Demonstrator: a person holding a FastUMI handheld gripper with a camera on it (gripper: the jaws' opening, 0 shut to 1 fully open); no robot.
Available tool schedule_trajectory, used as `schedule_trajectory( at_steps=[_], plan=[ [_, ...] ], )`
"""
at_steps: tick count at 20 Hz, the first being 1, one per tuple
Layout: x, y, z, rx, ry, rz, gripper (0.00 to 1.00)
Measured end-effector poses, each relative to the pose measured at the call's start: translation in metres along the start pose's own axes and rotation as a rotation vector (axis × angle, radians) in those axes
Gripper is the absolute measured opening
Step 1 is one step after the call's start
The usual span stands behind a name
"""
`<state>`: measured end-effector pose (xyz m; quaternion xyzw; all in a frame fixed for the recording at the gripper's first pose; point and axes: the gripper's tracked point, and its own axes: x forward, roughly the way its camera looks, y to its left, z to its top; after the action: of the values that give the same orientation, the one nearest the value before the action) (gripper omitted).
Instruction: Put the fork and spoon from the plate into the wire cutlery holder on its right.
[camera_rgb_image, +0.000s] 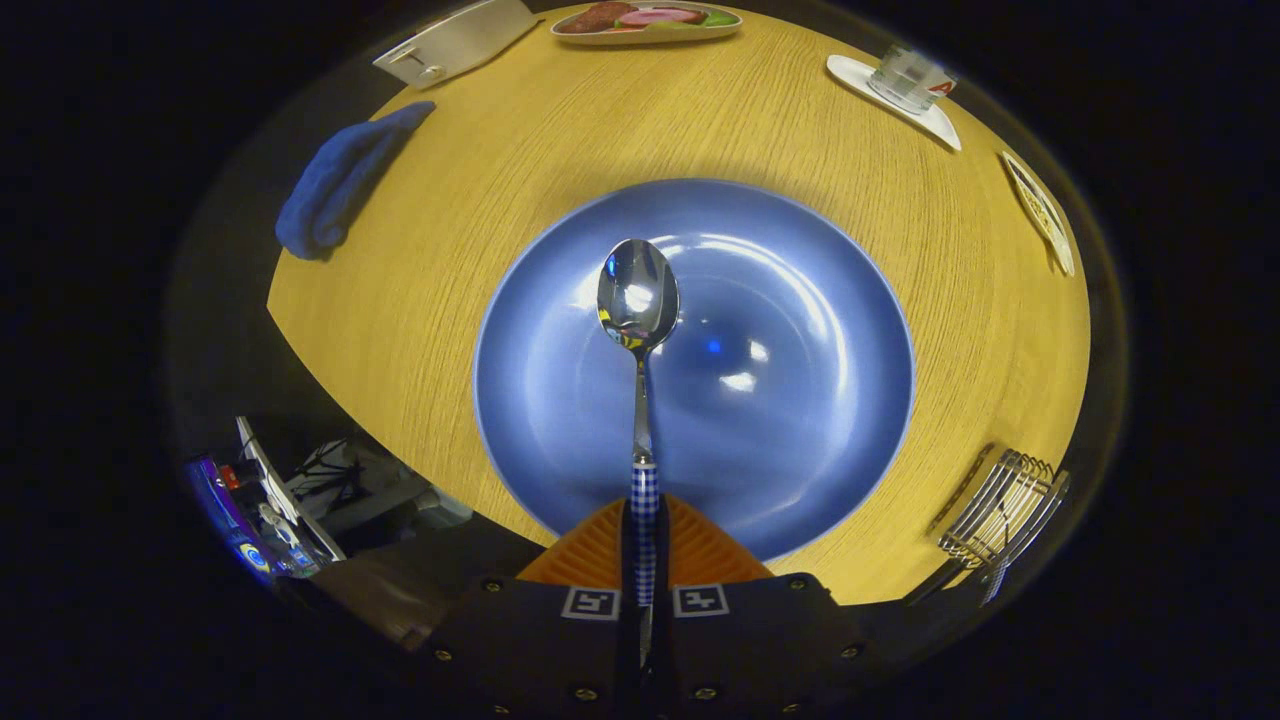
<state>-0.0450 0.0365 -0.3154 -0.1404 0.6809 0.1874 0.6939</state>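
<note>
Above the plate (760, 300), the tool (645, 560) is clenched on the spoon (638, 300), both fingers (590, 555) pressing the checked handle between them. From that grip the steel stem runs forward over the plate to the bowl of the spoon, which lies over the middle of the plate with its hollow face toward the camera; whether the bowl touches the plate cannot be told. Blue and round, the plate sits on the wooden table (480, 180) just ahead of the fingers, its near rim hidden behind them, and carries no other cutlery. Right of the plate and apart from it, near the table edge, stands the holder (1005, 510), a wire rack; a dark handle and a checked one stick out of its lower end, too small to identify. Left of the plate and beyond it, a blue cloth (335, 185) lies bunched at the table edge. Far beyond the plate, a dish (645, 20) of what looks like food rests at the far edge, with a pale flat object (455, 42) to its left. Beyond the plate to the right, a glass (908, 78) stands on a white coaster (895, 100), and a card (1040, 210) lies farther right at the table edge.
</note>
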Motion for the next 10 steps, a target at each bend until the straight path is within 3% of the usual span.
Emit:
schedule_trajectory(
  at_steps=[10],
  plan=[
    [-0.044, -0.027, -0.026, -0.028, 0.029, -0.012, 0.05]
  ],
)
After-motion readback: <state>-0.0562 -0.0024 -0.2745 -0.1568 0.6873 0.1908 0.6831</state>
